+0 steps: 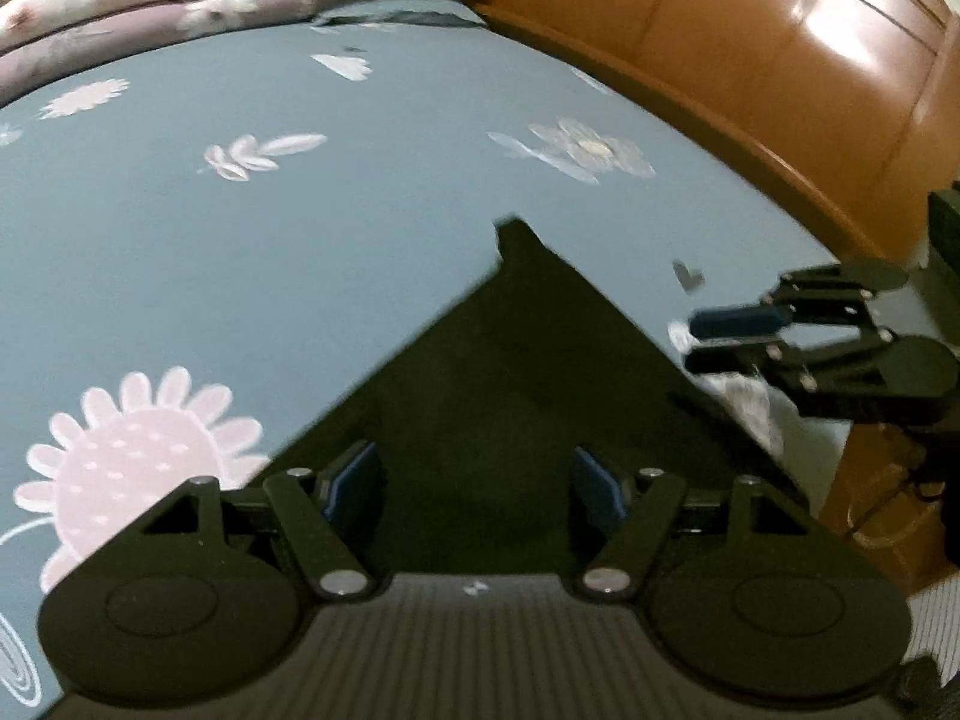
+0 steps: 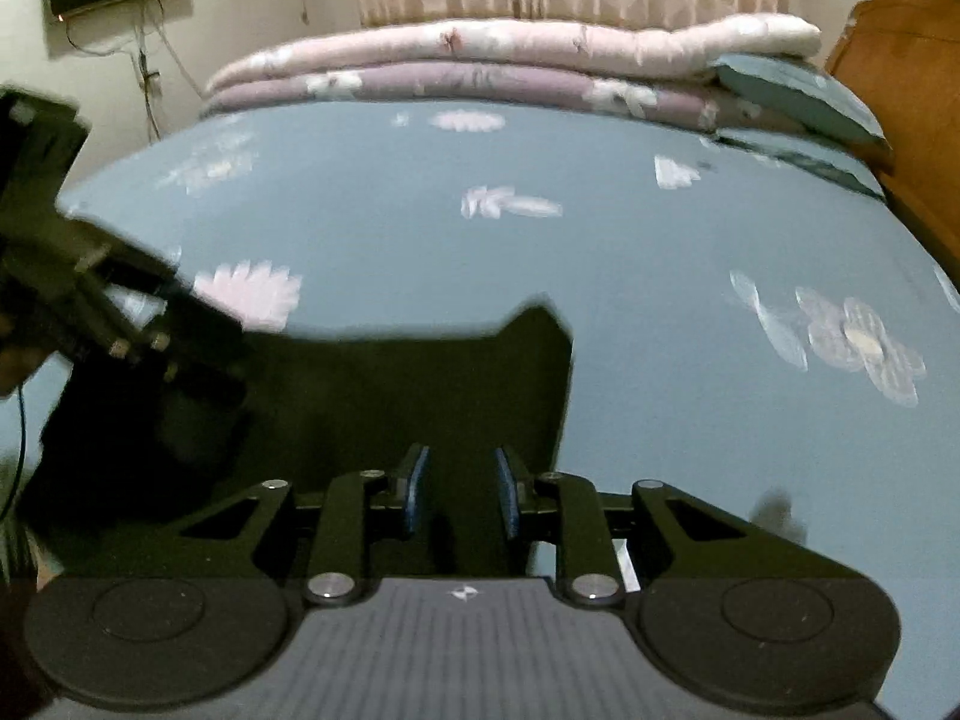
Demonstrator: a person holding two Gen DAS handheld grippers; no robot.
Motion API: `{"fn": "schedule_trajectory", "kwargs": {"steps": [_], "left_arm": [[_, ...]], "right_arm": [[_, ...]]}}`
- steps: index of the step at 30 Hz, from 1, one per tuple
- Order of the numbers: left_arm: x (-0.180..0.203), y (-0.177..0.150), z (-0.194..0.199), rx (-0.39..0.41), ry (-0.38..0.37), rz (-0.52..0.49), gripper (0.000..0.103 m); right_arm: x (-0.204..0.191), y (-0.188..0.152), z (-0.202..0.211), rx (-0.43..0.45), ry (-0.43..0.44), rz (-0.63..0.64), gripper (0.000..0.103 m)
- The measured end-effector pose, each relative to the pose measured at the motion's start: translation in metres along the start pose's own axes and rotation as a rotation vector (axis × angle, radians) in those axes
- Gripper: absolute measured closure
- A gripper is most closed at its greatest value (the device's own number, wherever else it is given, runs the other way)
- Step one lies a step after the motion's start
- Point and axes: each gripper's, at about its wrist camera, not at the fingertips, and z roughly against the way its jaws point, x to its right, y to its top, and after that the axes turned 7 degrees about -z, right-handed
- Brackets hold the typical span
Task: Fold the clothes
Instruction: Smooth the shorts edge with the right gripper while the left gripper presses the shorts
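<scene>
left wrist view: left tool (image 1: 474, 489) spread wide over a dark garment (image 1: 510, 372) at six o'clock on the bed (image 1: 300, 228). right wrist view: right tool (image 2: 459, 495) narrowed, grip on the cloth unclear. folding looks barely begun.

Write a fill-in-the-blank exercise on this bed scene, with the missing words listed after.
1. The flat cloth garment on the bed is ___ in colour.
2. The blue-grey bed sheet is printed with pale leaves and ___.
3. The left gripper, above the garment, has its jaws ___.
4. The glossy orange-brown panel beside the bed is made of ___.
Missing: black; flowers; open; wood.
</scene>
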Motion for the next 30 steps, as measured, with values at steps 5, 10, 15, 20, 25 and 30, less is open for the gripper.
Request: {"fn": "schedule_trajectory", "kwargs": {"steps": [5,10,15,20,25,30], "left_arm": [[-0.012,-0.002,0.012,-0.022,0.082,0.103,0.031],[-0.018,-0.017,0.022,-0.040,0.113,0.181,0.031],[-0.032,-0.032,0.005,-0.072,0.186,0.244,0.032],[-0.028,-0.017,0.019,-0.062,0.278,0.227,0.044],[-0.034,-0.022,0.027,-0.070,0.335,0.252,0.059],[-0.039,-0.025,0.047,-0.091,0.362,0.206,0.057]], "right_arm": [[0.019,0.037,-0.047,-0.035,0.052,0.039,0.088],[0.033,0.045,-0.102,-0.103,0.075,0.048,0.089],[0.041,0.055,-0.112,-0.110,0.123,0.022,0.092],[0.049,0.068,-0.091,-0.089,0.122,0.027,0.088],[0.046,0.072,-0.103,-0.122,0.159,0.046,0.087],[0.028,0.092,-0.091,-0.119,0.349,0.150,0.078]]}}
